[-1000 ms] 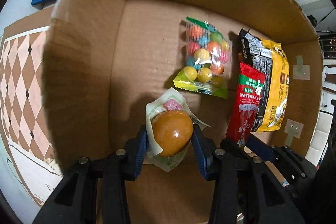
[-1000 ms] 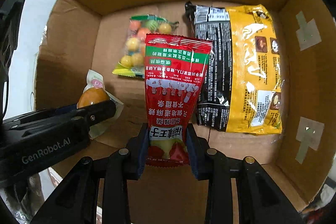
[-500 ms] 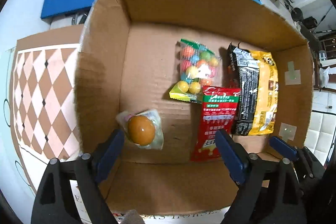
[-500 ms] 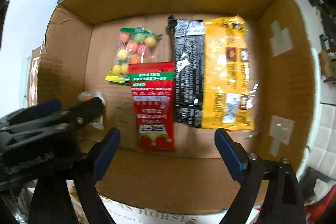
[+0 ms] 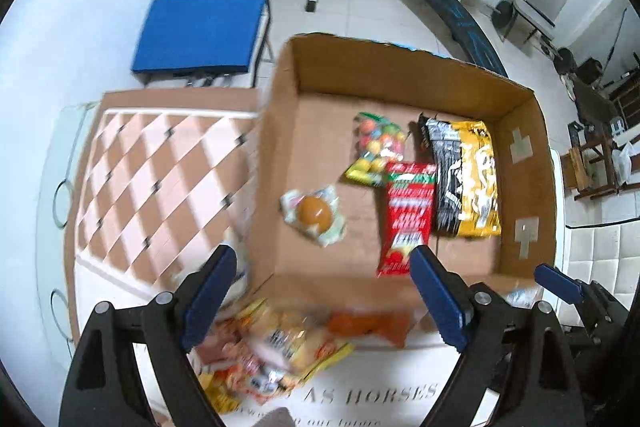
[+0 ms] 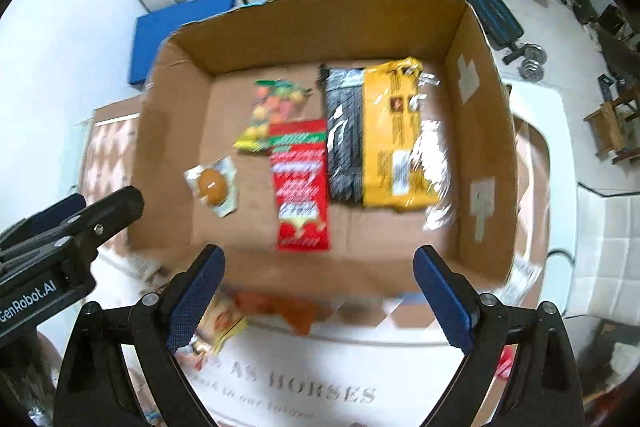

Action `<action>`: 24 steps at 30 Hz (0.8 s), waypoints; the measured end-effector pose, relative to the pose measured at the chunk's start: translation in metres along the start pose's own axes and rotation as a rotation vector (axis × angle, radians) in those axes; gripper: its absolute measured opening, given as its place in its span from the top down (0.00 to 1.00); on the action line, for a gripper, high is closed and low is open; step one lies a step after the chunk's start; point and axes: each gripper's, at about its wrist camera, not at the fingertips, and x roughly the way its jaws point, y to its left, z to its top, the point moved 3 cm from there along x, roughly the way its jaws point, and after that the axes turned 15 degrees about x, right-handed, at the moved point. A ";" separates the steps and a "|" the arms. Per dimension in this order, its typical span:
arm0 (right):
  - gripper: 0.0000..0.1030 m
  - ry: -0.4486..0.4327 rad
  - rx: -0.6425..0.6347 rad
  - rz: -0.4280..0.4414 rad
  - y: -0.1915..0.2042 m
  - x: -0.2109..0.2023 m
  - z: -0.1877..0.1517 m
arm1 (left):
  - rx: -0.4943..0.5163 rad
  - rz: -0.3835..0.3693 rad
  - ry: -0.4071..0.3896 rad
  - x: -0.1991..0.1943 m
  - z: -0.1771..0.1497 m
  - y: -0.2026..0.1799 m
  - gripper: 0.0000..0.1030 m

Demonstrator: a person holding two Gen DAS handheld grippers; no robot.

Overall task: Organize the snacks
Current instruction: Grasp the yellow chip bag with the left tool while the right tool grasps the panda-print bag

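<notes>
Cardboard box (image 6: 480, 155) holds four snacks: candy bag (image 6: 276, 111), red packet (image 6: 300, 187), yellow-black bag (image 6: 384, 139), wrapped bun (image 5: 314, 215). Left tongs (image 5: 320, 295) and right tongs (image 6: 316, 299) hang wide, empty. Loose snack packets (image 5: 264, 347) wait on the bench, unsorted.

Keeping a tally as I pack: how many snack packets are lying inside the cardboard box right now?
4. Wrapped bun front-left; candy-ball bag at the back; red packet in the middle; black-and-yellow bag on the right. More snacks lie outside the cardboard box.
</notes>
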 end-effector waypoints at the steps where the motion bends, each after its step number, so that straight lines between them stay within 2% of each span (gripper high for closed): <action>1: 0.06 0.008 0.001 0.013 0.001 0.001 -0.011 | -0.012 0.001 -0.004 -0.006 -0.011 0.005 0.14; 6: 0.06 0.104 -0.035 0.083 0.016 0.014 -0.073 | -0.080 0.026 0.025 -0.014 -0.077 0.037 0.14; 14: 0.06 0.214 -0.175 0.064 0.074 0.069 -0.143 | -0.141 0.036 0.144 0.017 -0.183 0.093 0.14; 17: 0.06 0.265 -0.212 0.025 0.098 0.098 -0.166 | -0.169 0.039 0.191 0.031 -0.217 0.113 0.14; 19: 0.06 0.319 -0.159 -0.008 0.101 0.114 -0.177 | -0.186 0.049 0.212 0.039 -0.236 0.124 0.14; 24: 0.06 0.410 0.057 0.049 0.102 0.151 -0.197 | -0.255 0.018 0.256 0.057 -0.267 0.145 0.14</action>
